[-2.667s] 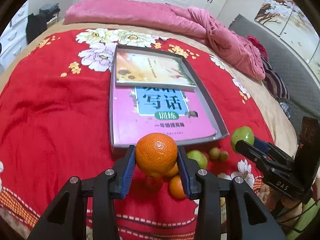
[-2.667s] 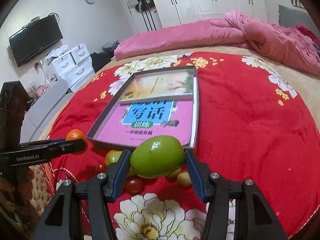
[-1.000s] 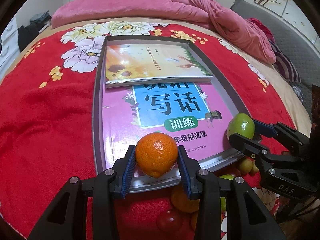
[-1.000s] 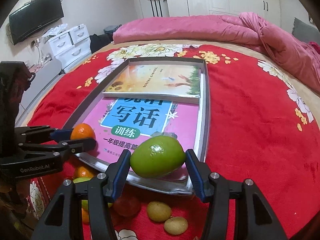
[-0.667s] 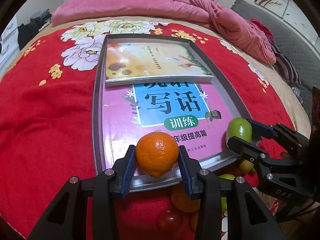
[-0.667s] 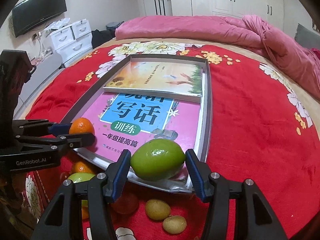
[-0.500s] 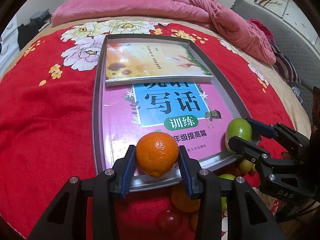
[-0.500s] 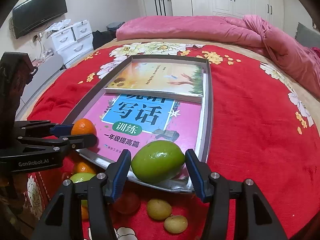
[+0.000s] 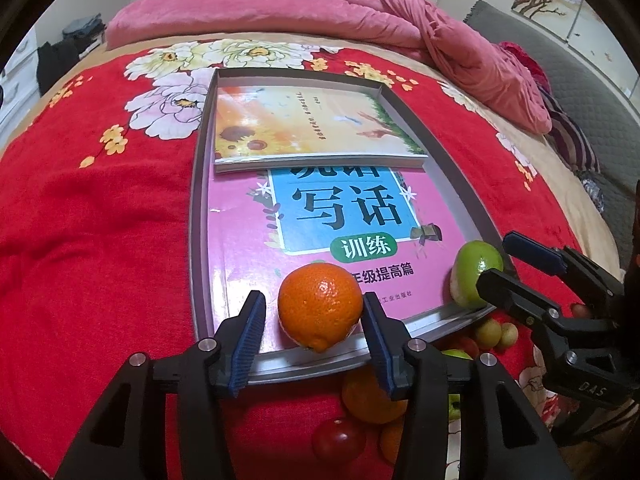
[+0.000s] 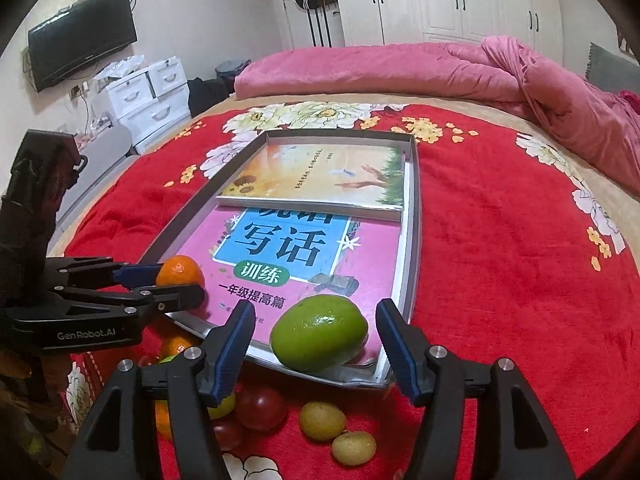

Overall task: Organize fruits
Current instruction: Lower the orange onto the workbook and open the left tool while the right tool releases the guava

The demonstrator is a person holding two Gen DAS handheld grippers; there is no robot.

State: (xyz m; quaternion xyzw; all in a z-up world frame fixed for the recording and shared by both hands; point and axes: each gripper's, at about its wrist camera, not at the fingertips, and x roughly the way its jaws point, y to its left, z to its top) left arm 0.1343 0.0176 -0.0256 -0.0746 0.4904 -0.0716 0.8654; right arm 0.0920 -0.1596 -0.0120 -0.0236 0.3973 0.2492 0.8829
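Two tongs work over a grey tray [image 9: 198,216] that lies on a bed with a red flowered blanket [image 9: 92,216]. The tray holds two books: a pink one [image 9: 248,248] lying flat and a yellow one [image 9: 304,128] resting across its far end.

The left tongs [image 9: 314,334] have just been opening. One orange [image 9: 320,306] sits between the blue pads on the near edge of the pink book; the left pad stands clear of it, and the right pad is at its skin, though whether it presses cannot be told. The right tongs [image 10: 316,344] have likewise just been opening, and both pads stand apart from one green fruit [image 10: 318,334] that rests in the tray's near right corner.

On the blanket just in front of the tray lies loose fruit. In the right wrist view: two dark red tomatoes [image 10: 260,407], two small yellowish round fruits [image 10: 323,420], one green fruit partly hidden behind the left finger, and two oranges [image 10: 176,346] partly hidden by the left tongs. The left wrist view shows the same heap from the other side, with one tomato [image 9: 338,440] and two oranges [image 9: 370,398] in plain sight.

A pink quilt [image 10: 400,70] is bunched at the far end of the bed.
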